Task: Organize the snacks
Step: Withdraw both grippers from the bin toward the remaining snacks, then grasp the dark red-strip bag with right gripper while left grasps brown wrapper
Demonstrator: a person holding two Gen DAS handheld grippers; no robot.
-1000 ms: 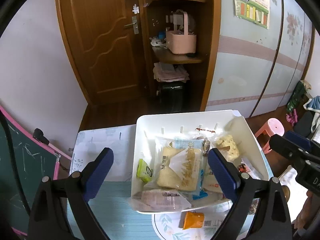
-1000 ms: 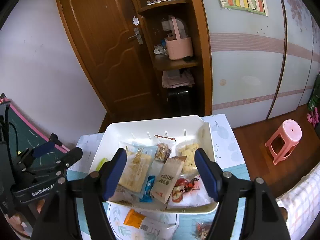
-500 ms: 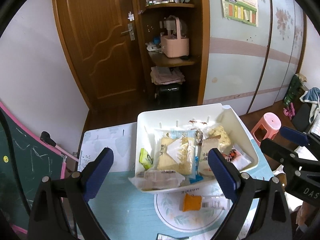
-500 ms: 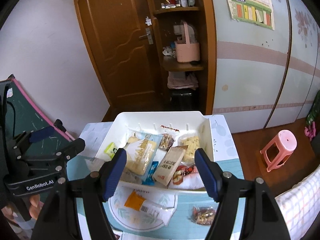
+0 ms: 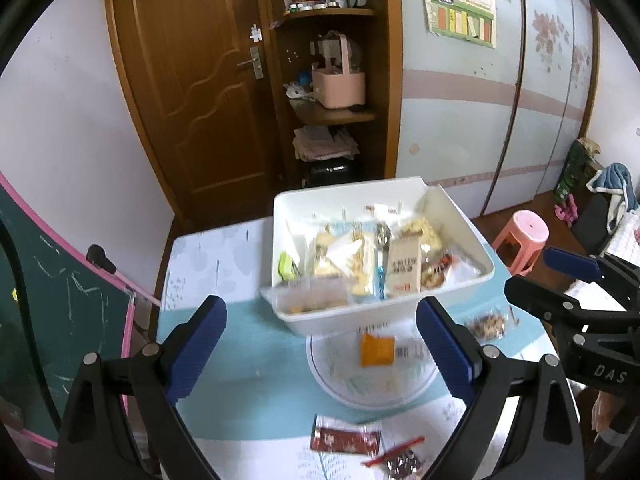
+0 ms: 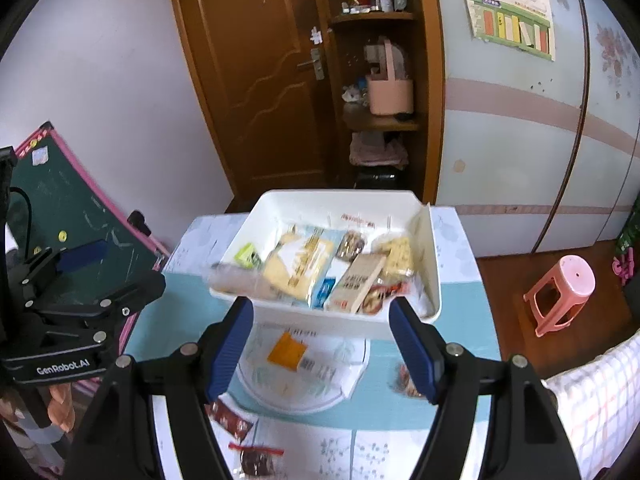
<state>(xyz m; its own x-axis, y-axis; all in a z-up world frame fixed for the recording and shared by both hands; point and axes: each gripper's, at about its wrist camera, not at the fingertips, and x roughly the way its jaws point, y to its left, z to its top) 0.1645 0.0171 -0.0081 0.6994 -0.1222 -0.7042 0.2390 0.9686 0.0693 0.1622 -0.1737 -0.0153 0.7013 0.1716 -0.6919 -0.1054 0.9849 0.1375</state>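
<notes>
Snacks (image 6: 320, 268) heaped in a white bin (image 6: 434, 280) at the far middle of the table (image 6: 460, 308), with stragglers left loose in front of it.

The bin is crowded, and a clear packet (image 5: 308, 298) hangs over its near-left rim, so it would likely slide out onto the tablecloth if the bin is nudged or another packet is pushed in on top. An orange packet (image 5: 377, 350) lies on the round plate (image 5: 416, 392) just before the bin; a red packet (image 5: 346, 440) and a bag of dark bits (image 5: 400, 460) lie nearer, a bag of nuts (image 5: 488, 325) to the right. These thin, slick wrappers could slip from a pinch or be shoved off the table edge. The left gripper (image 5: 320, 348) and the right gripper (image 6: 320, 344) both hang above the table with jaws apart, holding nothing, side by side and near enough to knock together on one reach.
</notes>
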